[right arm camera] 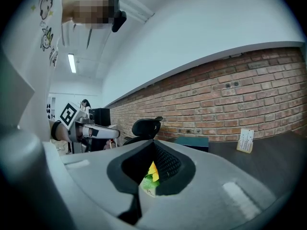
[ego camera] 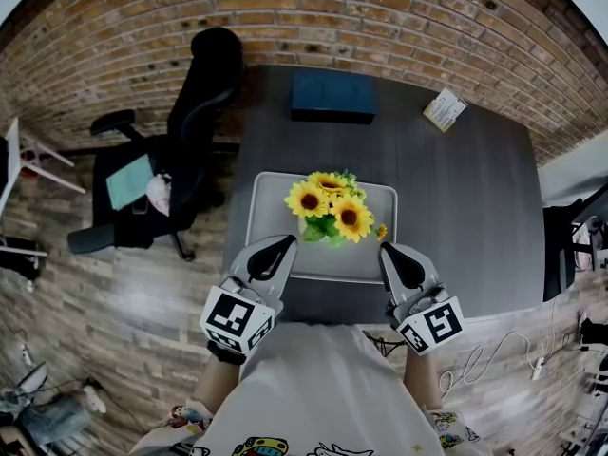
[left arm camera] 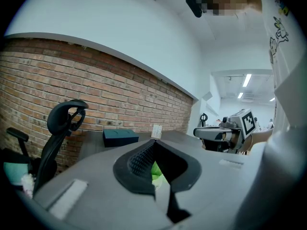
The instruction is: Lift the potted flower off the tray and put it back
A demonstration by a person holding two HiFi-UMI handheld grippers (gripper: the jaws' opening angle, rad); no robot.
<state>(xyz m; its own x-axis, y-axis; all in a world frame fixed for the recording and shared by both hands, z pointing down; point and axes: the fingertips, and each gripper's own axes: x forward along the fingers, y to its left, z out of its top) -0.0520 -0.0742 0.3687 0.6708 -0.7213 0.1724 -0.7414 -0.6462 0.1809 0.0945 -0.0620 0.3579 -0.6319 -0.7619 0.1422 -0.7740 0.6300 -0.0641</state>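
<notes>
A potted flower with yellow sunflower heads and green leaves stands on a light grey tray in the middle of the dark table. My left gripper hovers shut at the tray's near left edge, nothing between its jaws. Level with it, my right gripper is shut and empty at the tray's near right corner. Neither touches the pot. Green leaves peek through the left gripper view's jaw notch; yellow and green of the flower show in the right gripper view's.
A dark teal box lies at the table's far edge and a small card stand at the far right. A black office chair stands left of the table. A brick wall runs behind. Cables lie on the floor at right.
</notes>
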